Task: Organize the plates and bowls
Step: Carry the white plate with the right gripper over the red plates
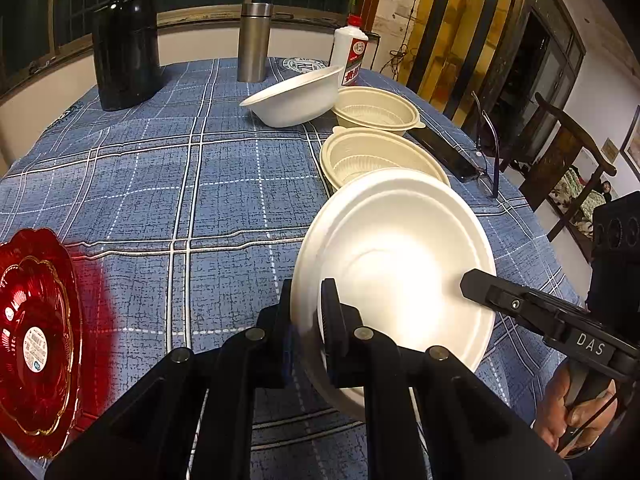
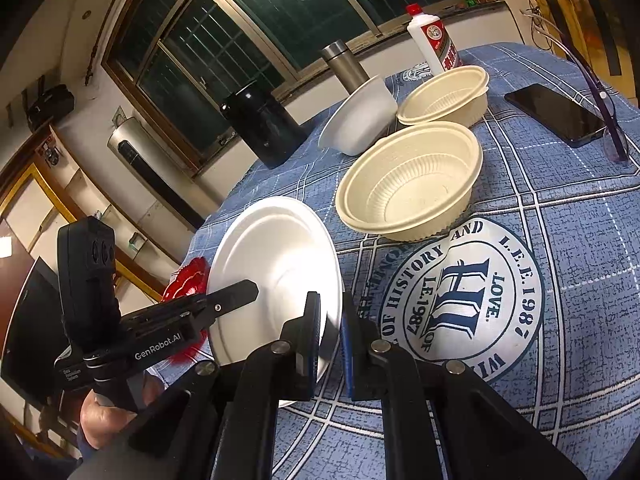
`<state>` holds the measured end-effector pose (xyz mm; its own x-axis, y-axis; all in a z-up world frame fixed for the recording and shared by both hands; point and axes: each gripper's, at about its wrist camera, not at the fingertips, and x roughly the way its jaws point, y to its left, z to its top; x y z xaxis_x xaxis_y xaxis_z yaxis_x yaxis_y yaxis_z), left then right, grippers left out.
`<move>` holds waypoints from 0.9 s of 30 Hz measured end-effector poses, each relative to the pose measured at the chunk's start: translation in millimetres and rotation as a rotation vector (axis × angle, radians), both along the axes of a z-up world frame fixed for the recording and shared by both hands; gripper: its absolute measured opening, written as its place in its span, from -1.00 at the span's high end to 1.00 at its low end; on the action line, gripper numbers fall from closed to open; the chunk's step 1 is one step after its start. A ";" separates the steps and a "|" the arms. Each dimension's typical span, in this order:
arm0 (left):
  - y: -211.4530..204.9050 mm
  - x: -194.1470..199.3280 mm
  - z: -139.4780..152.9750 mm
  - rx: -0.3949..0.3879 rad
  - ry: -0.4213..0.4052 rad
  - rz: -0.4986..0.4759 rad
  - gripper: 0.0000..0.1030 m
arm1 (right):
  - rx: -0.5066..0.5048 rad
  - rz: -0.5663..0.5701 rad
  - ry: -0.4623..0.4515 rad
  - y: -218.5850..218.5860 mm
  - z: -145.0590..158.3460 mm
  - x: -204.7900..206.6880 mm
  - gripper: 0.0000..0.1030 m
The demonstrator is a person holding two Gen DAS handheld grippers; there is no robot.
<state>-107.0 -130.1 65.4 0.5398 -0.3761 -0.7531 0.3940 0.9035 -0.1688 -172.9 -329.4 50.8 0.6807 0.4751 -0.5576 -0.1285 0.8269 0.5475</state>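
Note:
A white foam bowl (image 1: pixel 396 264) is held tilted above the blue checked tablecloth. My left gripper (image 1: pixel 310 312) is shut on its near rim. My right gripper (image 2: pixel 330 324) is shut on the opposite rim of the same bowl (image 2: pixel 272 268); one of its fingers (image 1: pixel 480 286) shows inside the bowl in the left wrist view. Two cream plastic bowls (image 1: pixel 360 160) (image 1: pixel 376 110) stand in a row behind it, also in the right wrist view (image 2: pixel 412 188) (image 2: pixel 448 96). Another white foam bowl (image 1: pixel 296 96) leans tilted at the back. A red glass plate (image 1: pixel 34 312) lies at the left.
A black canister (image 1: pixel 124 52), a steel flask (image 1: pixel 254 42) and a white bottle with a red cap (image 1: pixel 352 52) stand at the table's far side. A phone (image 2: pixel 556 114) and glasses (image 2: pixel 612 128) lie at the right. A wooden chair (image 1: pixel 560 152) stands beyond the table edge.

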 end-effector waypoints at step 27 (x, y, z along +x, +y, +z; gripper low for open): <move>29.3 -9.7 14.4 -0.044 -0.036 0.036 0.82 | -0.016 0.045 -0.020 25.4 15.5 -0.7 0.83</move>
